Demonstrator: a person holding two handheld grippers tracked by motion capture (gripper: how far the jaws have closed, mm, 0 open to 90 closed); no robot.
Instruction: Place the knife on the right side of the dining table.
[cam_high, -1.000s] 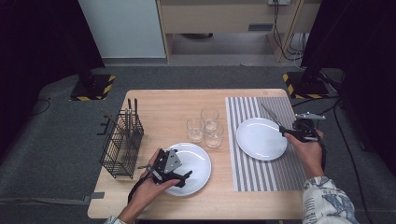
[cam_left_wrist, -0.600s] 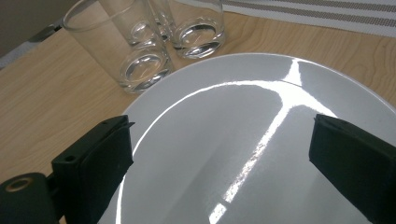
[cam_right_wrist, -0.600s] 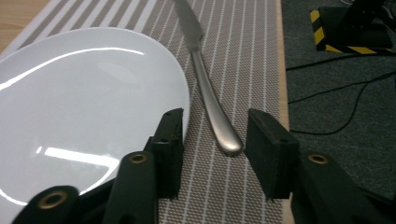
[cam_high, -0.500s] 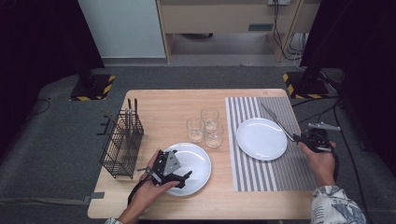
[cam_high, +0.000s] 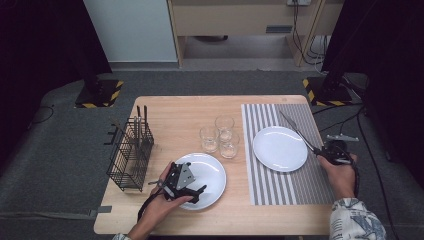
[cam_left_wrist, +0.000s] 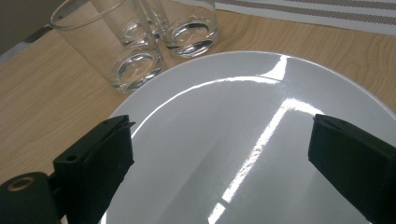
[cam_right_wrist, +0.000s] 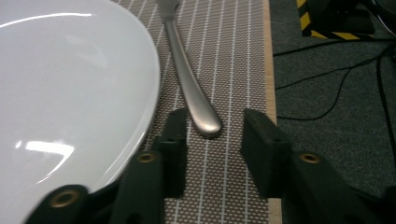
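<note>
Glossy plate, brushed metal fork, woven mat

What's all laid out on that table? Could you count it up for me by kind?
White plates: 2, one on the bare wood, one on the mat
Clear glasses: 3
Black wire baskets: 1
Striped mats: 1
Metal cutlery pieces beside the mat's plate: 1
Total: 8

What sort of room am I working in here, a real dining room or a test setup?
Likely a lab or studio mock-up: a lone wooden table on grey carpet, hazard-striped stand bases at its corners, loose cables on the floor, dark curtains either side.
</note>
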